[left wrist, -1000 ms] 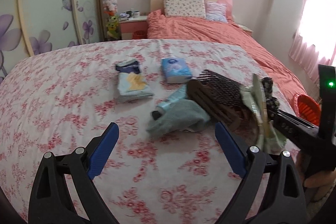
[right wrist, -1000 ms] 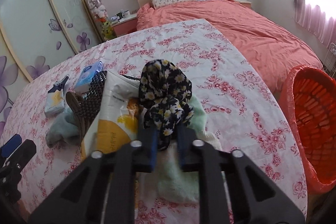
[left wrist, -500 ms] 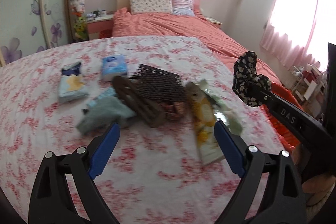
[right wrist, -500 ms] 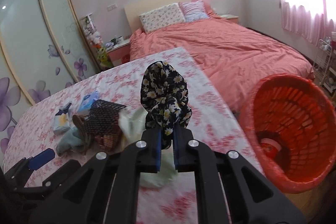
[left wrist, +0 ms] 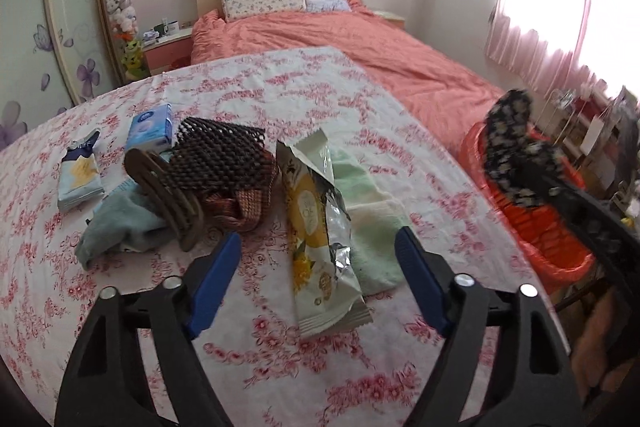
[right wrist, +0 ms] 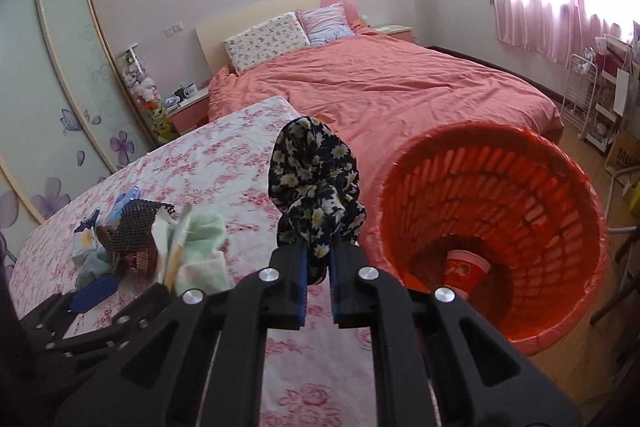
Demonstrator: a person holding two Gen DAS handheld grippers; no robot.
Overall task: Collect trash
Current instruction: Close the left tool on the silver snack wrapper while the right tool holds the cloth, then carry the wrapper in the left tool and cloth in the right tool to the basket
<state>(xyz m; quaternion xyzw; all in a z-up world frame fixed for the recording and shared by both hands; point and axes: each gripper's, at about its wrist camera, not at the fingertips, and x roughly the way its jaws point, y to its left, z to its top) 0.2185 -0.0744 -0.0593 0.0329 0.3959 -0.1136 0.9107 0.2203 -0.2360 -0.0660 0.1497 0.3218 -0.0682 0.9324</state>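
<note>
Since a second ago we have carried the flowered cloth [right wrist: 316,187] off the pile and over to the edge of the bed; the orange basket [right wrist: 560,211] that was off at the side then now fills the right wrist view at 3 o'clock of the cloth. Our right tool [right wrist: 319,291] is pressed together on the cloth's lower end. We judge the drop is close: the cloth hangs just beside the basket's rim, not yet over the opening, where a red cup [right wrist: 466,269] lies at the bottom.

The cloth's long axis runs away from the fingers, its free rounded end pointing to 12 o'clock in the right wrist view.

Our left tool [left wrist: 318,267] has just been narrowing but is spread, with the snack wrapper [left wrist: 320,227] between its fingers, untouched as far as we can see. The wrapper lies on the flowered bedsheet [left wrist: 260,95], long axis from 12 to 6 o'clock, partly over a green towel [left wrist: 372,227].
</note>
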